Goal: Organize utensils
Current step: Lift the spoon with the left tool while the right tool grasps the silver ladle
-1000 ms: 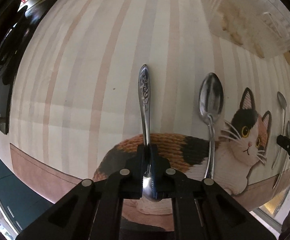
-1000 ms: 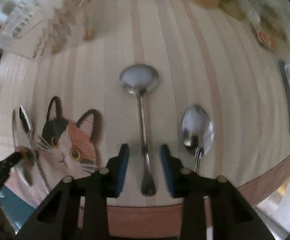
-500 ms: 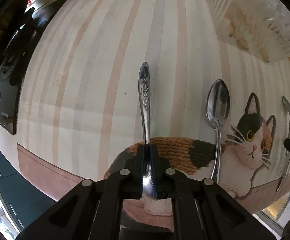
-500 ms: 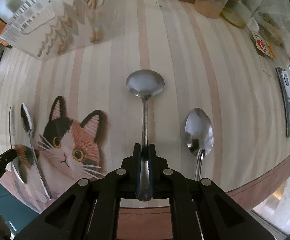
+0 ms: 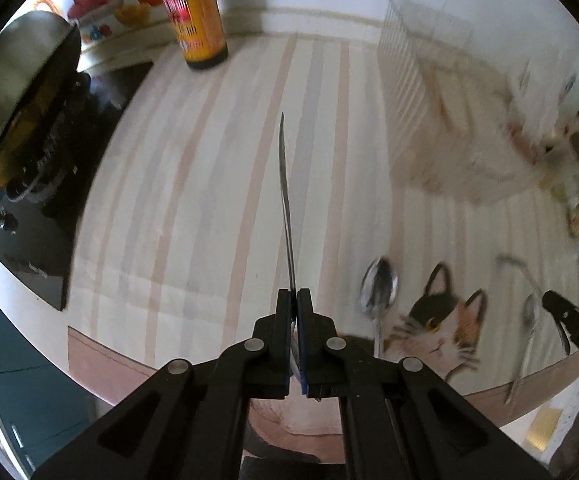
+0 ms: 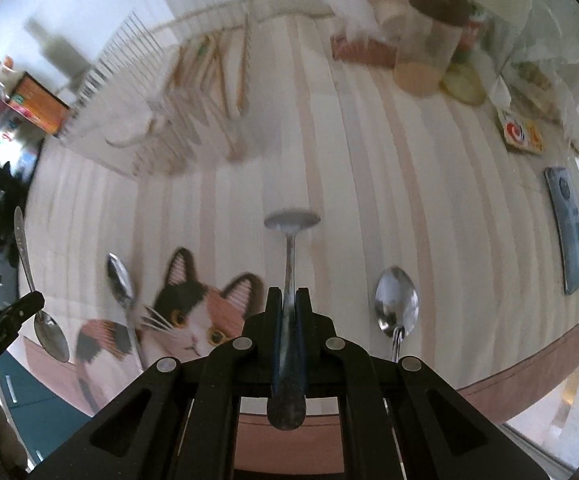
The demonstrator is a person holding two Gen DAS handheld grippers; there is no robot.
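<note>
My left gripper (image 5: 294, 300) is shut on a patterned-handle spoon (image 5: 285, 204), held edge-on above the striped cat mat (image 5: 193, 184), handle pointing away. My right gripper (image 6: 288, 300) is shut on a round-bowl spoon (image 6: 291, 240), lifted off the mat, bowl (image 6: 292, 219) pointing away. A spoon (image 6: 396, 312) lies on the mat at the right in the right wrist view. Another spoon (image 5: 378, 292) lies beside the cat's face (image 5: 441, 328). A clear utensil rack (image 6: 177, 100) with wooden utensils stands at the back.
A stove with a pan (image 5: 13, 92) is at the left, a brown-labelled bottle (image 5: 195, 16) at the back. Jars and packets (image 6: 429, 48) crowd the back right; a phone-like slab (image 6: 569, 232) lies at the right. The mat's front edge (image 5: 101, 356) is close.
Both grippers have lifted and tilted up with their spoons, so more of the back of the counter shows. The right gripper, open a second ago, has closed on the round-bowl spoon.
</note>
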